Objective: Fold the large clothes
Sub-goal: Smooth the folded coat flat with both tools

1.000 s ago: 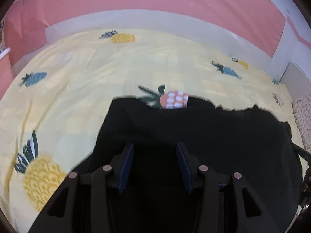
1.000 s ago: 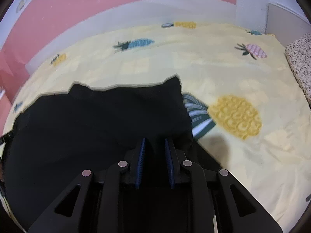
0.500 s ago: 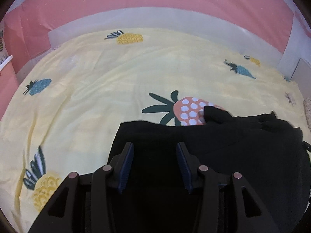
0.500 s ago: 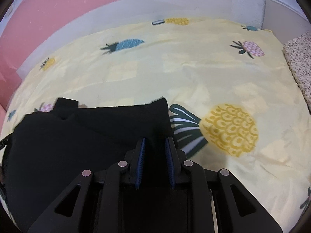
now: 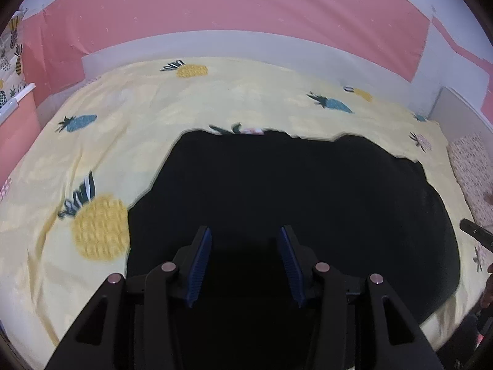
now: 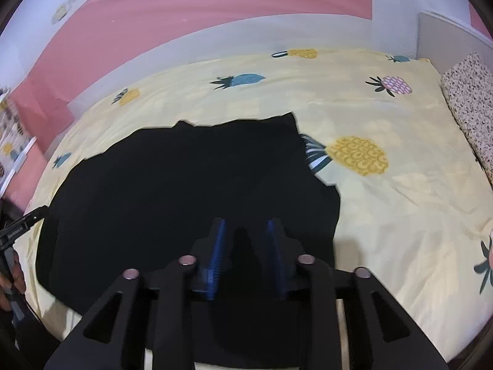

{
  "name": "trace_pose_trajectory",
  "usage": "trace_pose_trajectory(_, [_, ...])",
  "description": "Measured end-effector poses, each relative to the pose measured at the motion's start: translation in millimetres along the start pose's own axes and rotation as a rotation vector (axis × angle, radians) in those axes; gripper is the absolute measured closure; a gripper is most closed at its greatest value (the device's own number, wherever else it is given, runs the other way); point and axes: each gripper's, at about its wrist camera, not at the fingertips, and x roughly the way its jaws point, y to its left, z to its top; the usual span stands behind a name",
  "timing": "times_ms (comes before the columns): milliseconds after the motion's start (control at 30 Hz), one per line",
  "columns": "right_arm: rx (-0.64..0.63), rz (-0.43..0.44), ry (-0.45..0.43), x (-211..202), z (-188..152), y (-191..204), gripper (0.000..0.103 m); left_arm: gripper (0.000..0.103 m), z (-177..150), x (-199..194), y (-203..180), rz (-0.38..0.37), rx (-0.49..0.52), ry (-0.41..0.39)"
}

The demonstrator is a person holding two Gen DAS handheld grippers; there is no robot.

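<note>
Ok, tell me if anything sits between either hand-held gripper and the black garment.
Nothing visible does. The left hand-held gripper and the right hand-held gripper both sit directly over the black garment, which lies on the yellow pineapple sheet with no other item on it.

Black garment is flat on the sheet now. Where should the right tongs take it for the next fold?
Probably the far right corner of the black garment: it is a free peak on the yellow sheet. Bring the right tongs in from the right, low, pinching across the edge.
</note>
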Motion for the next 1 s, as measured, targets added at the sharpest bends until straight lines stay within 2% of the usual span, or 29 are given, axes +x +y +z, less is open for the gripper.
trace_pose_trajectory(333, [-0.104,0.016,-0.023,-50.2,-45.8,54.3,0.064,0.054,-47.6,-49.6,-47.1,-0.061,0.045,0.028])
trace_pose_trajectory(400, [-0.117,0.016,-0.028,-58.6,-53.4,61.5,0.059,0.054,-56.1,-57.7,-55.2,-0.069,0.065,0.034])
trace_pose_trajectory(500, [-0.127,0.026,-0.029,-69.0,-65.7,70.6,0.057,0.051,-67.6,-68.1,-64.7,-0.075,0.090,0.042])
trace_pose_trajectory(767, [-0.165,0.020,-0.015,-85.3,-92.1,84.3,0.057,0.044,-81.4,-84.6,-79.2,-0.065,0.129,0.047])
trace_pose_trajectory(1000, [-0.164,0.016,-0.024,-98.7,-103.2,87.0,0.057,0.044,-89.7,-95.0,-88.7,-0.057,0.144,0.045])
